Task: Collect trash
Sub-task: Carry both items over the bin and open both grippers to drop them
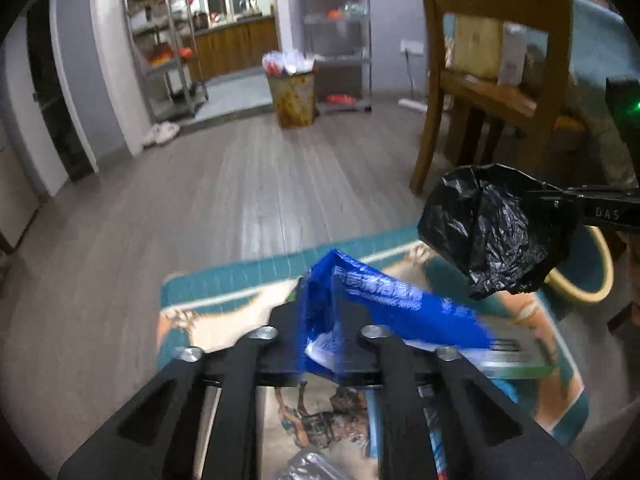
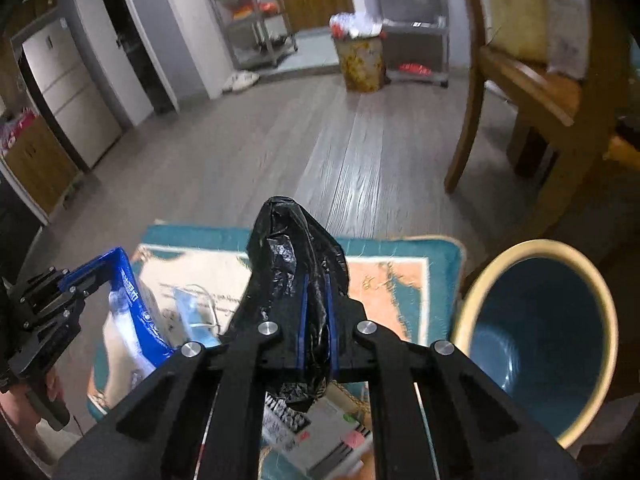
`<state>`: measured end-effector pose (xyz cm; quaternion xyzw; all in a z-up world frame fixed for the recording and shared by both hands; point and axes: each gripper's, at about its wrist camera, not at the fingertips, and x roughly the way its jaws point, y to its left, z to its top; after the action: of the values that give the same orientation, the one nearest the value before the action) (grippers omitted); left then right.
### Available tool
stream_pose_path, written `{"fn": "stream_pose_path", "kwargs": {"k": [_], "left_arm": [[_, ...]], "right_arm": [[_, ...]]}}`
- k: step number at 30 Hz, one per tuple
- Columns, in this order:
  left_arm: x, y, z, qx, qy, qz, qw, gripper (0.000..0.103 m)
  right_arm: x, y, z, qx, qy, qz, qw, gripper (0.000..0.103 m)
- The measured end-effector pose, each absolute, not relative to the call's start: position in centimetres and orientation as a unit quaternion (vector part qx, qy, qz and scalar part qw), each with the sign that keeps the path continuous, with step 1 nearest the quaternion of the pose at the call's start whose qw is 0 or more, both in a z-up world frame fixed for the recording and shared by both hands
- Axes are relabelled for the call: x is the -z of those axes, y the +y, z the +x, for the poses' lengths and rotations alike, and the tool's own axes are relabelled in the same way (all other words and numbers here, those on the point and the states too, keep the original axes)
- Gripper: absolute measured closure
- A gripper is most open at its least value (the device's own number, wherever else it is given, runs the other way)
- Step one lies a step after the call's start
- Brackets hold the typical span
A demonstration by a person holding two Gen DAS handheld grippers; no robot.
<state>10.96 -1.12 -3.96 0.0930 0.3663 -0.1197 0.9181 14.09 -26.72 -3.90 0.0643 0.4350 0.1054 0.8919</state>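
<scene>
My left gripper (image 1: 320, 320) is shut on a blue wet-wipes wrapper (image 1: 384, 304) and holds it above a teal floor mat (image 1: 224, 288). It shows at the left of the right wrist view (image 2: 86, 280), with the wrapper (image 2: 136, 312) hanging from it. My right gripper (image 2: 316, 312) is shut on a crumpled black plastic bag (image 2: 296, 272), held above the mat (image 2: 400, 280). The bag (image 1: 492, 232) also shows at the right of the left wrist view. A round teal bin with a cream rim (image 2: 536, 340) stands open to the right of the mat.
More litter lies on the mat: a face mask (image 2: 192, 308), printed packets (image 2: 320, 428) and a clear wrapper (image 1: 308, 468). A wooden chair (image 2: 532, 88) stands at the right. A full yellow waste basket (image 2: 360, 56) and metal racks (image 1: 336, 40) stand across the wood floor.
</scene>
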Motion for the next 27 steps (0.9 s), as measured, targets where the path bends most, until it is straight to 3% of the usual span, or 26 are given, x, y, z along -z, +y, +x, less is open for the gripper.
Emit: {"fn": "stream_pose_path", "kwargs": {"k": [12, 27], "left_arm": [[-3.1, -8.0, 8.9, 0.182, 0.292, 0.051, 0.938, 0.091], [5.7, -27.9, 10.5, 0.286, 0.347, 0.089, 0.889, 0.091]], "right_arm": [[-3.8, -36.9, 6.4, -0.015, 0.389, 0.062, 0.919, 0.096], [4.9, -48.7, 6.9, 0.113, 0.463, 0.056, 0.877, 0.096]]}}
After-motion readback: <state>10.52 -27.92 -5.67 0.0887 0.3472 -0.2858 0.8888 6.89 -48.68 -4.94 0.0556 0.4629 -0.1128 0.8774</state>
